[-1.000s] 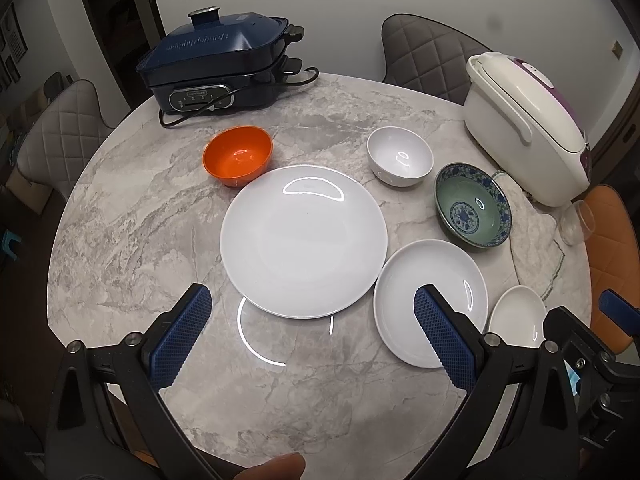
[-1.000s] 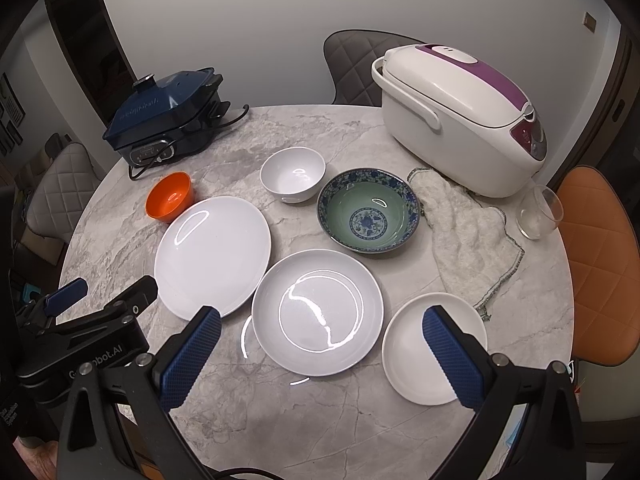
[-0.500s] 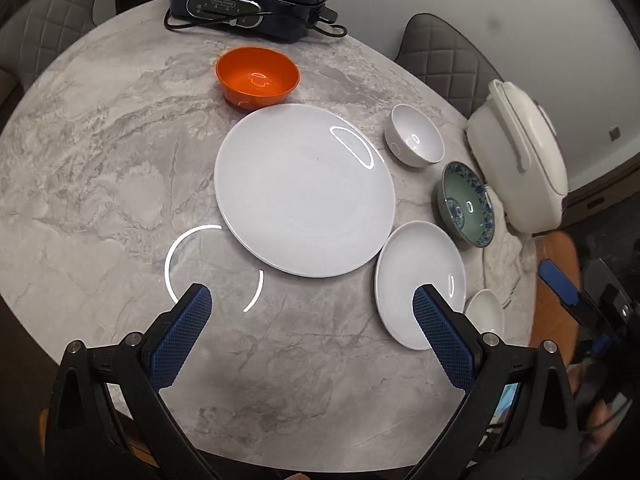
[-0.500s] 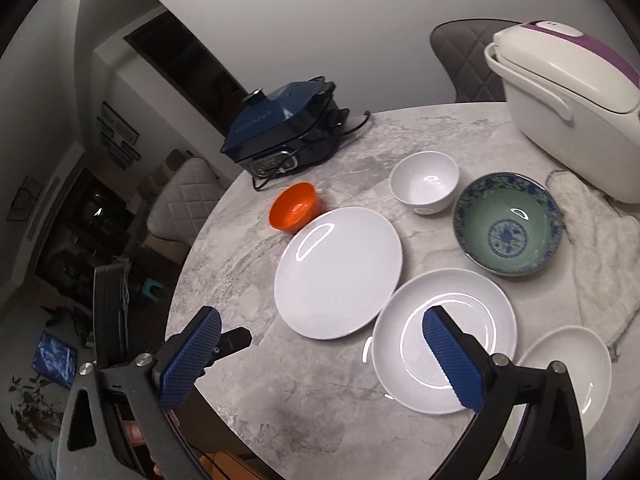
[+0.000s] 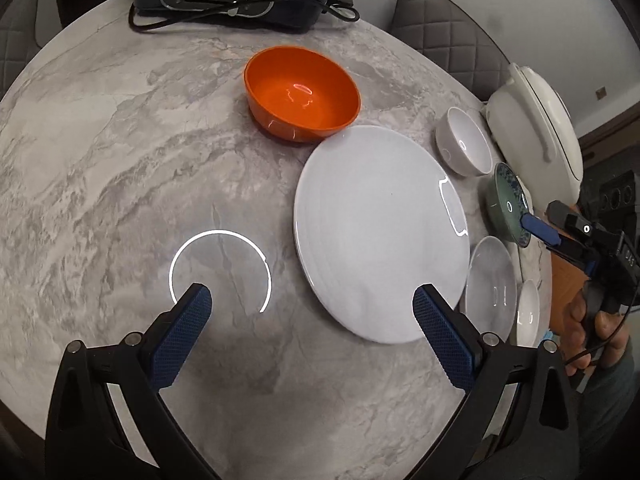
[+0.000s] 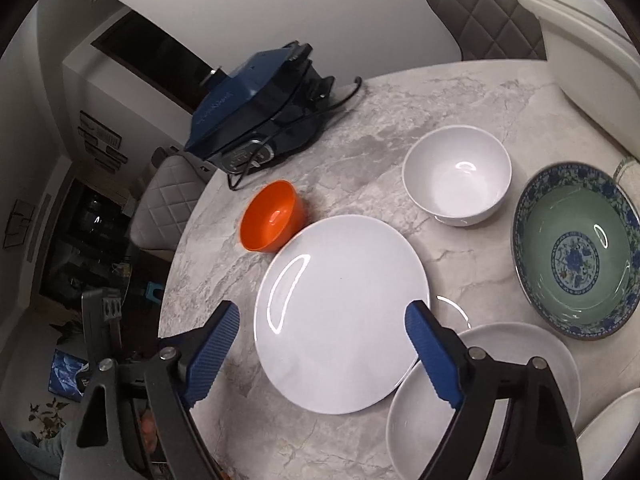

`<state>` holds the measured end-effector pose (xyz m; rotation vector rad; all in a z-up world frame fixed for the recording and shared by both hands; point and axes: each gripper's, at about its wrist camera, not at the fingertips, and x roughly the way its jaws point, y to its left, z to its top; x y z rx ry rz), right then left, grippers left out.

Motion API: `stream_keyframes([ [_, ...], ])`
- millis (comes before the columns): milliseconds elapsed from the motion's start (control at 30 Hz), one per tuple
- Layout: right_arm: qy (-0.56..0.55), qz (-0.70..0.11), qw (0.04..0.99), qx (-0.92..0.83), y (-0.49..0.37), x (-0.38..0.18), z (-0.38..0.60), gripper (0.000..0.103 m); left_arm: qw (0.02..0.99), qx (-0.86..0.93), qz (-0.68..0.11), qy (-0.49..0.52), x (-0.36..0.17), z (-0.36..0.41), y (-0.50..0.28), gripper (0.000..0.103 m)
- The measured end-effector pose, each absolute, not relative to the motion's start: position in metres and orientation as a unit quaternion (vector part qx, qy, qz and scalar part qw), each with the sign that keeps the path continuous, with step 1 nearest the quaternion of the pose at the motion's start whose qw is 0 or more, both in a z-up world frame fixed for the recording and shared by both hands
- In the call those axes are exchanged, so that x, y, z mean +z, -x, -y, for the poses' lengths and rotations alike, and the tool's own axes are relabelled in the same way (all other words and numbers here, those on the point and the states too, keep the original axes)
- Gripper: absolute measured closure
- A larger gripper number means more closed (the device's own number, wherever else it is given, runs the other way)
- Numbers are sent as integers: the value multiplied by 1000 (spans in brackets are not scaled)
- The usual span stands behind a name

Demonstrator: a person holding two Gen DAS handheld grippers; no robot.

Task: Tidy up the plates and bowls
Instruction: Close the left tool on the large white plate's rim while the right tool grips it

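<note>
Nothing sorted yet: every plate and bowl lies single on the round grey marble table [image 5: 100, 152].

Both my tongs are spread wide and hold nothing: my left gripper [image 5: 312, 332] hangs over bare marble beside the large white round plate [image 5: 380, 232], my right gripper [image 6: 320, 344] straddles that same plate's near edge from above. The glossy orange bowl [image 5: 302, 88] sits just behind the plate, seemingly touching its rim. The plain white bowl [image 6: 456, 174] and the green bowl with a blue floral rim [image 6: 576, 250] stand apart. The medium white plate [image 6: 492, 400] and the smaller white dish [image 5: 528, 312] lie unstacked; all the stacking is left, I judge.
</note>
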<state>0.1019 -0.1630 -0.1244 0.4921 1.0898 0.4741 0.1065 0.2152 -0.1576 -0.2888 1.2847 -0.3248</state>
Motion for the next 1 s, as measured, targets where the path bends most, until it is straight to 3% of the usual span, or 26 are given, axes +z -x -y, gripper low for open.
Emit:
stream_keyframes([
  [167,-237,-533,788,198,-116,-149,166,27,764,-178,-607,129,-178,-218,-141,3],
  [300,-222,-549,782,195,-123,-160,163,32,747,-202,-618,143,-192,-220,-161,22],
  [533,-198,-589,758,198,-144,-186,159,40,729,-219,-634,131,-207,-198,-173,39],
  [667,-196,-603,750,189,-150,-196,162,41,729,-213,-635,138,-209,-193,-173,40],
  [800,-199,-617,742,173,-155,-206,170,42,727,-206,-642,131,-213,-189,-177,51],
  [833,-202,-620,738,172,-155,-208,171,42,725,-204,-645,131,-215,-188,-178,60],
  [900,-209,-625,731,175,-157,-212,171,46,720,-202,-651,129,-221,-183,-179,67],
  [1000,-210,-643,717,171,-159,-221,169,50,716,-199,-658,120,-227,-177,-181,68],
])
